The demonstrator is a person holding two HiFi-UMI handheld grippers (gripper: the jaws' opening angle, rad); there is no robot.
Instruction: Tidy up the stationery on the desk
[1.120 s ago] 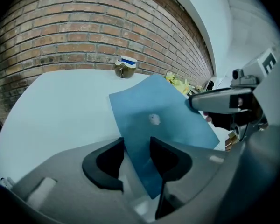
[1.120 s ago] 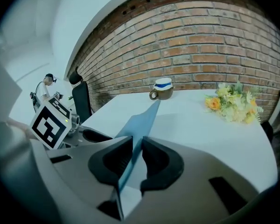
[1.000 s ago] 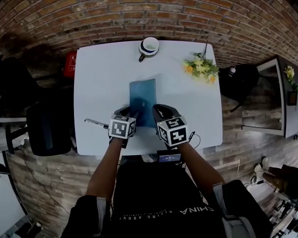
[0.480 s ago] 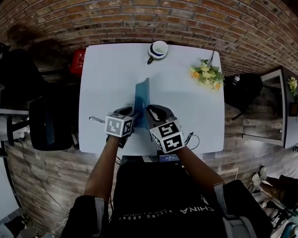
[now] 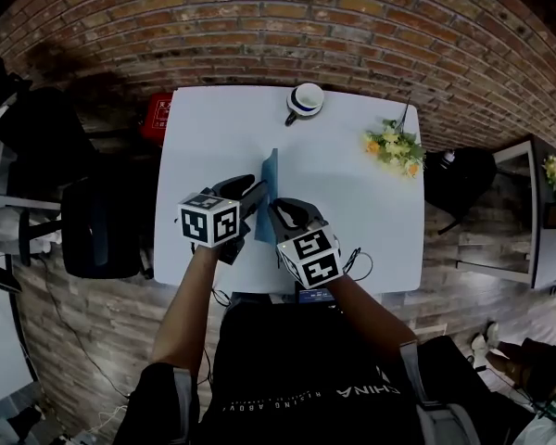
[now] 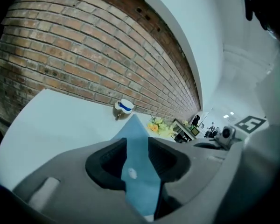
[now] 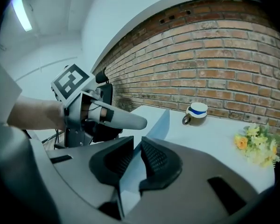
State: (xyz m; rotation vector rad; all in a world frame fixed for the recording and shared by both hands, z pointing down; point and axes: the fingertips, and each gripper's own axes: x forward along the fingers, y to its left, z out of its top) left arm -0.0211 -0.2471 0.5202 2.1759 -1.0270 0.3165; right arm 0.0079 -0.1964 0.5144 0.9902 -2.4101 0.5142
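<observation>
R gripper (image 7: 136, 146) clamps the blue book (image 5: 270, 189) at its near edge, jaws narrow, pads on both faces. Book stands on edge over mid desk (image 5: 357, 235), betw. the two grippers; can't tell if its far end touches the top. L gripper (image 6: 137, 146) is at the book's left side. Its jaws have just been closing but are wide apart, w/ the book's blue face filling the gap; no squeeze visible. Mug (image 5: 305, 100) at far edge, flowers (image 5: 394, 146) far right, both well apart from book.

Black top (image 5: 287, 360) w/ white chest lettering (image 5: 301, 395).
</observation>
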